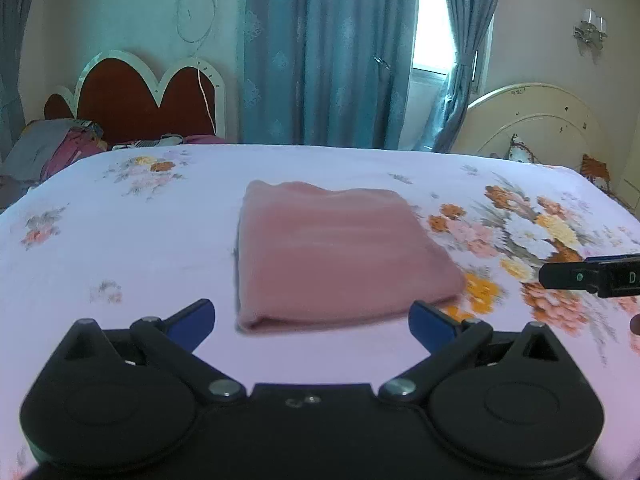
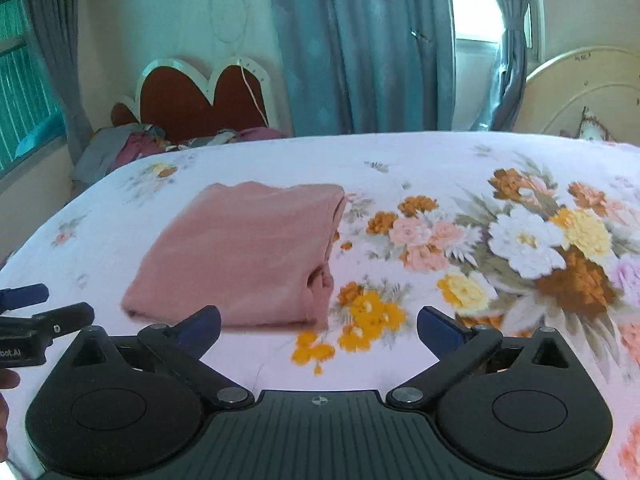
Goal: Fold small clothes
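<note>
A pink garment (image 1: 340, 254) lies folded into a neat rectangle on the flowered bed sheet (image 1: 120, 240). My left gripper (image 1: 312, 322) hangs just short of its near edge, jaws spread wide, nothing between the blue pads (image 1: 192, 318). From the right wrist view the same pink garment (image 2: 240, 252) sits ahead and to the left. My right gripper (image 2: 318, 326) is open and empty over the sheet (image 2: 440, 184), its left pad near the cloth's near right corner. Each gripper shows at the side of the other's view.
A heart-shaped red headboard (image 1: 140, 96) with a heap of clothes (image 1: 60, 148) stands at the back left. Blue curtains (image 1: 320, 52) hang behind the bed. A cream headboard (image 1: 536, 120) rises at the right. The sheet's far edge runs across the middle.
</note>
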`<state>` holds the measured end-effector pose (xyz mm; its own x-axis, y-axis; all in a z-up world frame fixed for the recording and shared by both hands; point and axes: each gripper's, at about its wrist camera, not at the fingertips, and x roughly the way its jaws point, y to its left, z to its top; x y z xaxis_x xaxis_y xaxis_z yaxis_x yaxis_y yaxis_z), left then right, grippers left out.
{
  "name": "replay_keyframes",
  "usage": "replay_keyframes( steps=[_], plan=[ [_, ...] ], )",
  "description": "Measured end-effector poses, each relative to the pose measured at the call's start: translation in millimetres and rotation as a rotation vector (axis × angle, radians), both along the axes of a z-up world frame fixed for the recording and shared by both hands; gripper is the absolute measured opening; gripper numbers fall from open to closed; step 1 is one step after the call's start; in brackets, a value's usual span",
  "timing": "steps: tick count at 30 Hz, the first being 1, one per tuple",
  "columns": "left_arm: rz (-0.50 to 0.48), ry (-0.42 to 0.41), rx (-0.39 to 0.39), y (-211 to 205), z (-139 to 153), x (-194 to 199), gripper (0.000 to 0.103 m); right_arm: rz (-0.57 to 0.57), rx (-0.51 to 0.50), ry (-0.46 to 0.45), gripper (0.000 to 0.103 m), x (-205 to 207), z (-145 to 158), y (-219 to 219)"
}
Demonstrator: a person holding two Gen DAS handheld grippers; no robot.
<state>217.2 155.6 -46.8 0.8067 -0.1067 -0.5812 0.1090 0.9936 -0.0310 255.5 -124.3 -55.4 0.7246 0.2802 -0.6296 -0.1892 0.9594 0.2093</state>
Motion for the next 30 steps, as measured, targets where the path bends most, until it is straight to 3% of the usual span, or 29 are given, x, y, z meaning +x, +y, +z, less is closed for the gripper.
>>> replay_keyframes(
  steps=[7,15,30],
  plan=[
    [0.024,-0.013,-0.006,-14,20,-60,0.103,-0.006,-0.003,-0.039,0.103,-51,11,-2],
    [0.029,-0.066,-0.010,-16,47,-126,0.103,-0.002,0.052,-0.100,0.103,-125,49,-10],
    [0.012,-0.159,-0.025,-32,75,-184,0.103,-0.021,-0.052,-0.188,0.103,-202,69,-6]
  ],
)
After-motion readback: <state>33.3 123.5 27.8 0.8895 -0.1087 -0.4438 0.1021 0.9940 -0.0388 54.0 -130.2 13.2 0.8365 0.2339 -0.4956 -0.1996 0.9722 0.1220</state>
